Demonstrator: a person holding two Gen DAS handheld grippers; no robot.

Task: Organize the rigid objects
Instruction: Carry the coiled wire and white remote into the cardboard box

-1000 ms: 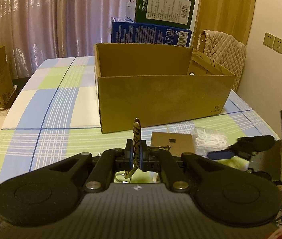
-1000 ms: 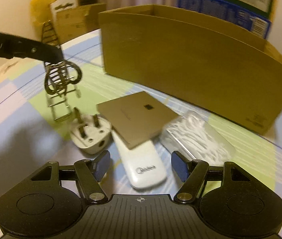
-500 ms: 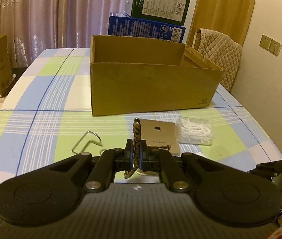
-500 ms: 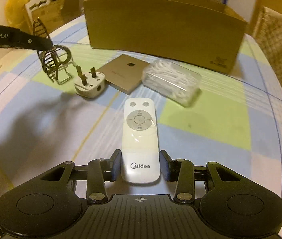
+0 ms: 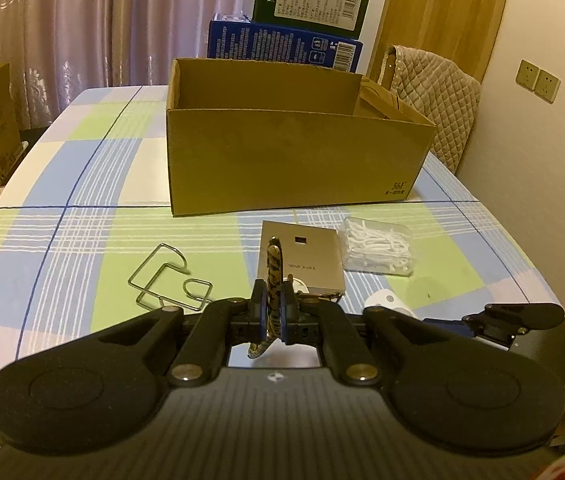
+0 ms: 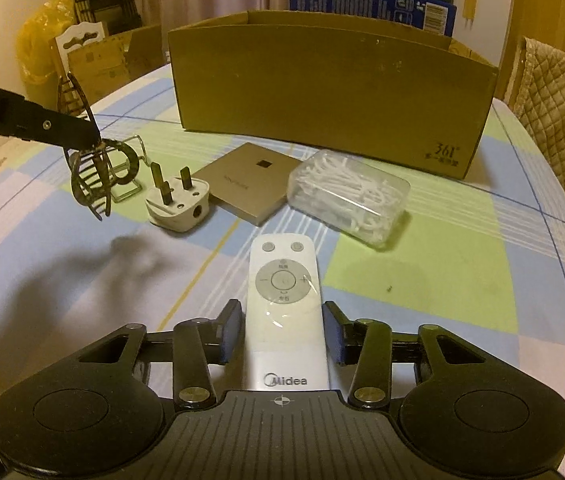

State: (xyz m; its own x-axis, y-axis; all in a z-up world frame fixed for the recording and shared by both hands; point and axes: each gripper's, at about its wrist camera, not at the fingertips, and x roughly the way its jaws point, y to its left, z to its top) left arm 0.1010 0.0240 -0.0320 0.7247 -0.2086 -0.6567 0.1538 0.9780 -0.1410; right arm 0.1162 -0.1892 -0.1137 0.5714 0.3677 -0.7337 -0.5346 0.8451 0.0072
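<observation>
While the left gripper (image 5: 272, 308) pinches a tortoiseshell hair claw (image 6: 94, 176) aloft, the right gripper (image 6: 282, 330) clasps a white remote (image 6: 284, 304); ahead stands a cardboard box (image 6: 330, 92).

Tortoiseshell hair claw (image 6: 92, 176): held clear of the table at the left. White remote (image 6: 284, 308): flat, lengthwise, nearest. White plug (image 6: 176, 206): pins up. Tan square box (image 6: 248, 186): flat, centre. Clear box of white picks (image 6: 348, 198): right. Wire hook (image 5: 170, 280): flat, left. Open cardboard box (image 6: 330, 92): far.
</observation>
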